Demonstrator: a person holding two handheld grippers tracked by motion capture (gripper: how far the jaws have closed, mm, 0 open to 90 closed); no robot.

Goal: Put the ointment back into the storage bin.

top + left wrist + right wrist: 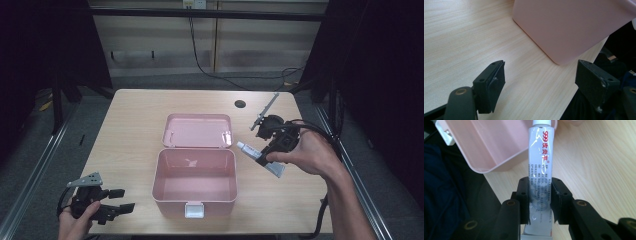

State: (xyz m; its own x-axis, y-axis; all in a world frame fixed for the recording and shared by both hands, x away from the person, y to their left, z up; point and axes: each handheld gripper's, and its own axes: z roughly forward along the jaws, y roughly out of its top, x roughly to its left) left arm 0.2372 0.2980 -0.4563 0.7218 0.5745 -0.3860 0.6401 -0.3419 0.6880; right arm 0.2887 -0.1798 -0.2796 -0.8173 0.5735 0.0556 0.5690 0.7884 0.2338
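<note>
Right now one tube (540, 170) is squeezed between the jaws of the right gripper (267, 152), with its white cap poking out past the jaw tips toward the one pink box (195, 182). It looks like the tube is meant for the open box; next it must be carried over the box and let go. The left gripper (541, 82) is spread wide with nothing between its jaws, and the box corner sits just past them. Two grippers are counted
</note>
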